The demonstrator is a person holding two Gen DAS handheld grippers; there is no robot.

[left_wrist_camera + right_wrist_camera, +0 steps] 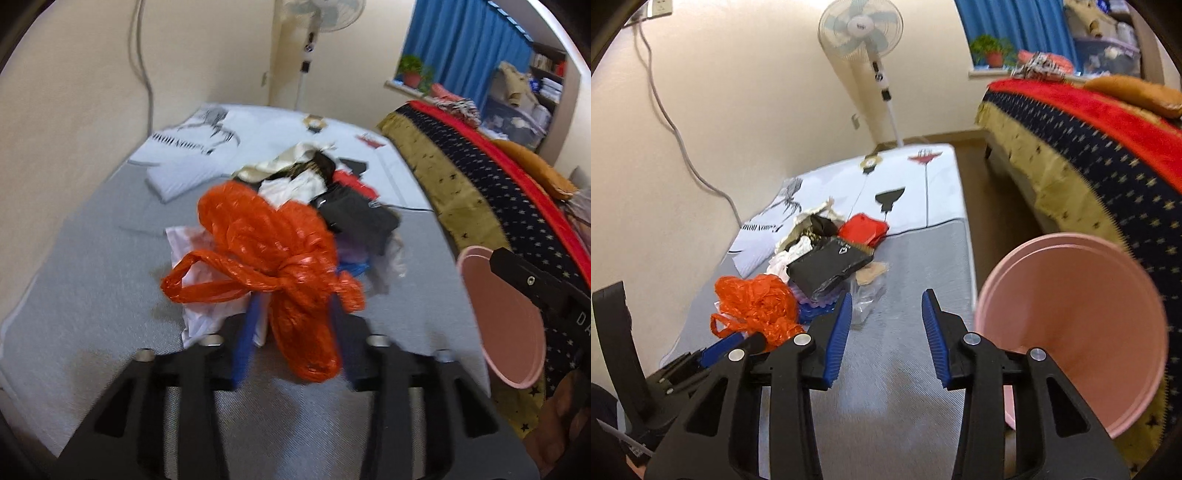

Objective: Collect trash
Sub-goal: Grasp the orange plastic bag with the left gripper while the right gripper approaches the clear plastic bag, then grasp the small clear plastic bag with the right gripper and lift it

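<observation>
Orange plastic bag [280, 258] pinched in left claw [293, 325], right claw [886, 325] spread, level above mattress [886, 369]

Left gripper [295, 314] jaws clamped on something; right gripper [886, 325] jaws apart

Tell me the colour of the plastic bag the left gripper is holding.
Bright orange-red: the plastic bag sits between the left gripper's fingers, clearest in the left wrist view.

A pedestal fan [860, 37] stands against the cream wall. Blue curtain [465, 48] hangs behind a potted plant [991, 51]. A star-patterned blanket [1089, 147] covers the bed at right.
</observation>
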